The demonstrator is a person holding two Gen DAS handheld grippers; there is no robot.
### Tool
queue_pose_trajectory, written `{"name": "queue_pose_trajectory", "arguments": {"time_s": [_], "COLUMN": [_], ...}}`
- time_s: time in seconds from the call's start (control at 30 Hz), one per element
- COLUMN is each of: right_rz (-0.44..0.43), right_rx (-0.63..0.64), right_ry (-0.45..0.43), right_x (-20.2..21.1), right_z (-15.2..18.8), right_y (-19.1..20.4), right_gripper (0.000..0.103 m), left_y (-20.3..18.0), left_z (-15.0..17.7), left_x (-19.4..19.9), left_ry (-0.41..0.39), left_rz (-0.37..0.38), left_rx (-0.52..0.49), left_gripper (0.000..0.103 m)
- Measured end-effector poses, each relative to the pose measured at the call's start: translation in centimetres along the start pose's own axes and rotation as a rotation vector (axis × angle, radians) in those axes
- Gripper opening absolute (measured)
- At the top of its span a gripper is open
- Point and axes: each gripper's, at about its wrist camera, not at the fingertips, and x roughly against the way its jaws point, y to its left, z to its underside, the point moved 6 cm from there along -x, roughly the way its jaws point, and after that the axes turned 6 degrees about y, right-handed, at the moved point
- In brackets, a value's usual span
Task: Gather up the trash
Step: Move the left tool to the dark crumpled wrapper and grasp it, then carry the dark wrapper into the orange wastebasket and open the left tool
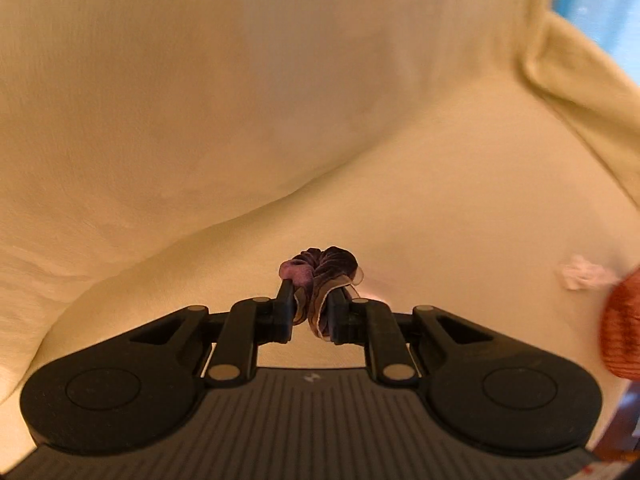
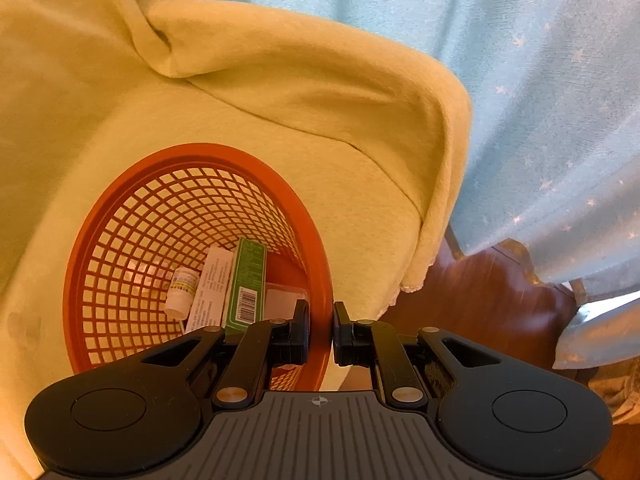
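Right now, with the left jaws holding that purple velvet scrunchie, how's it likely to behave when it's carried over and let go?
The scrunchie looks soft and floppy: its gathered fabric bunches and bulges past the left gripper, so it should squash rather than resist. It is probably very light, so it is unlikely to sag out. The velvet may cling to the pads on release, and it should not roll far on the yellow blanket.

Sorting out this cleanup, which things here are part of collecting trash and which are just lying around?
Job:
purple scrunchie in left gripper
orange basket in right gripper
crumpled paper

Lying about:
yellow blanket
blue star curtain
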Motion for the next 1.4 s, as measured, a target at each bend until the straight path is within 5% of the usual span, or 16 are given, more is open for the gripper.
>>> {"name": "queue_pose_trajectory", "arguments": {"time_s": [0.33, 0.8, 1.4], "right_rz": [-0.048, -0.086, -0.099], "right_rx": [0.019, 0.014, 0.003], "right_ry": [0.013, 0.017, 0.013], "right_x": [-0.2, -0.2, -0.3], "right_z": [0.1, 0.4, 0.7], "right_y": [-0.5, -1.3, -1.7], "right_gripper": [0.008, 0.008, 0.008], "left_y": [-12.1, -25.7, -31.8], "left_z": [0.7, 1.3, 2.3], "left_x": [7.6, 11.1, 10.6], "left_ry": [-0.046, -0.010, 0.049], "left_rz": [0.182, 0.288, 0.303], "left_rx": [-0.191, -0.365, -0.414], "left_gripper": [0.013, 0.013, 0.013]}}
